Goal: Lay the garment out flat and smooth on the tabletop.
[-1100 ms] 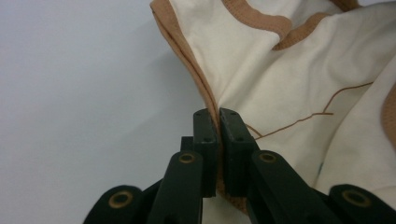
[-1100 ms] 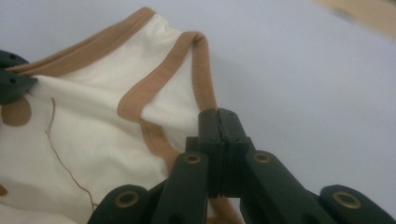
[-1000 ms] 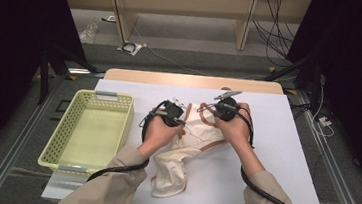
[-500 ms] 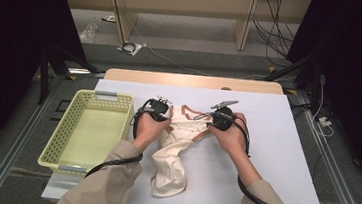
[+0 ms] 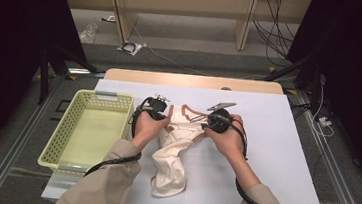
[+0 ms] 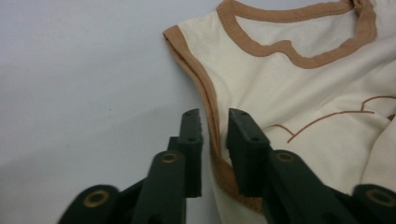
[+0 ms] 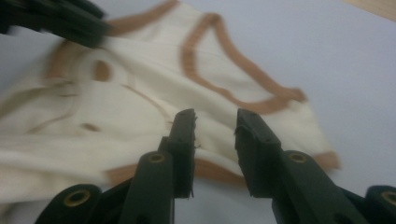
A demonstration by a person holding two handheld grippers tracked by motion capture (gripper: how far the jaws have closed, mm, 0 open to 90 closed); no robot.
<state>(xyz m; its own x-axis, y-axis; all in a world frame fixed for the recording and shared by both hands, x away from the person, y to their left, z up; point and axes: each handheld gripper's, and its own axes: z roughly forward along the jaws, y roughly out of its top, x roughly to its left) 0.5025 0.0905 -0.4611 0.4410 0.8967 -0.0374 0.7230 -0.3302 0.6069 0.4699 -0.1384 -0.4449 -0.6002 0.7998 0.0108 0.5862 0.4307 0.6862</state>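
**A:** So where is this at? The cream sleeveless top [image 5: 174, 146] with the brown trim lies on the white tabletop [image 5: 284, 157], just right of the yellow-green basket [image 5: 85, 133]. The neck end is laid flat, away from the person, but the lower half is bunched into a twisted rope toward the near edge. Looks like early days to me: shoulders set down, body not smoothed, no fold made, basket with nothing in it.

**B:** Agreed. The left claw [image 6: 215, 128] has just been opening. Its jaws stand a narrow gap apart, straddling the brown armhole edge, pads not pressing. The right claw [image 7: 215, 128] has opened too: a modest gap, with the trimmed edge of the top lying under it, not pinched. So I'd say both have let go.

**A:** Anything you can't make out?

**B:** In the high view the hands cover both claw tips and part of the top. The right gripper view is blurry, with the other claw [image 7: 60, 21] a dark smear at the top left. The printed brown line drawing on the chest is cut off.
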